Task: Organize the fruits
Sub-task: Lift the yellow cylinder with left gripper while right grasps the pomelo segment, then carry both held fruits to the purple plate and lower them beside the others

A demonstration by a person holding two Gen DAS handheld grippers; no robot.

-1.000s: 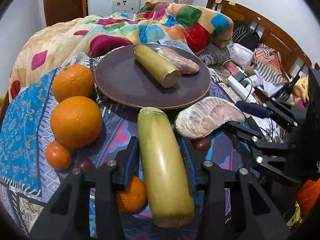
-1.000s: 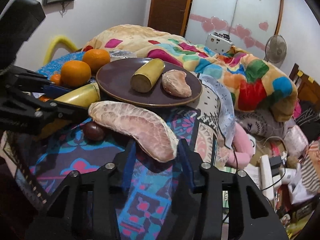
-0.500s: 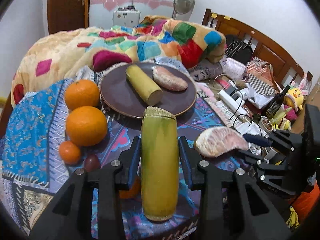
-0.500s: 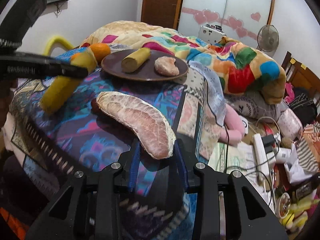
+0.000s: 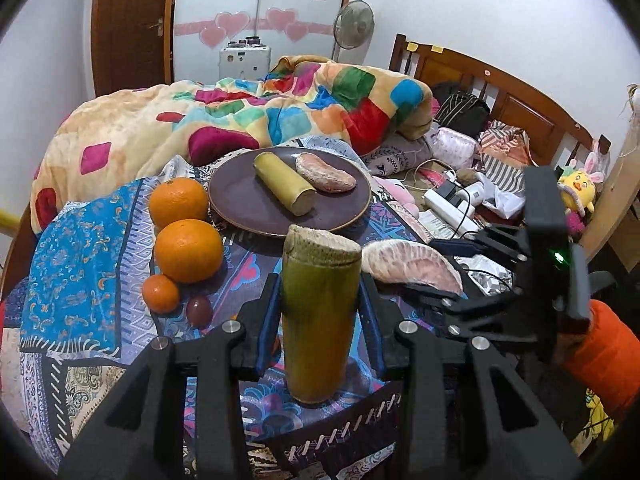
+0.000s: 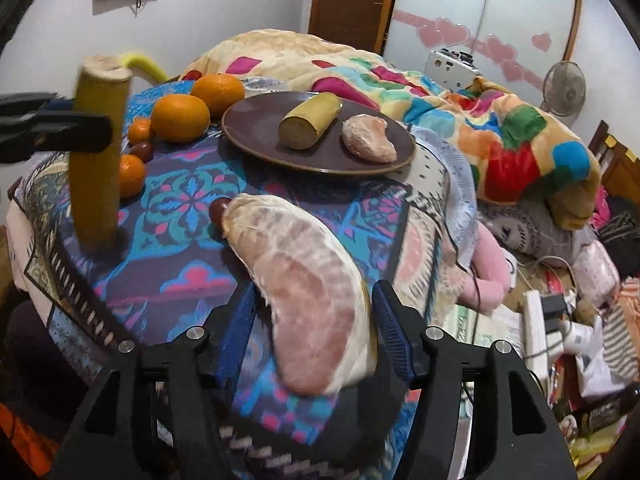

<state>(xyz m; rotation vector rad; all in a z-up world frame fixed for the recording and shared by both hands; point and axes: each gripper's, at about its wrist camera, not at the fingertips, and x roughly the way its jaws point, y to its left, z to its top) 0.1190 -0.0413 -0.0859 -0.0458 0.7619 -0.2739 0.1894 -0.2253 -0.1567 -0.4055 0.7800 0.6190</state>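
Observation:
My left gripper (image 5: 320, 312) is shut on a yellow-green sugarcane piece (image 5: 318, 312), held upright above the patterned cloth; it also shows in the right wrist view (image 6: 98, 160). My right gripper (image 6: 312, 320) is shut on a pink pomelo segment (image 6: 308, 292), also seen in the left wrist view (image 5: 412, 266). A brown plate (image 5: 244, 204) holds another sugarcane piece (image 5: 284, 188) and a pomelo segment (image 5: 326, 178). Two large oranges (image 5: 188, 250) and a small one (image 5: 160, 294) lie left of the plate.
A dark red fruit (image 5: 199, 310) lies by the small orange, another (image 6: 218, 210) near the pomelo. A colourful blanket (image 5: 240, 116) is heaped behind the plate. Power strips and clutter (image 5: 452, 204) lie at the right, by a wooden headboard (image 5: 500, 92).
Both grippers have lifted and drawn back from the plate with their fruit. The sugarcane has swung from lying forward to standing upright.

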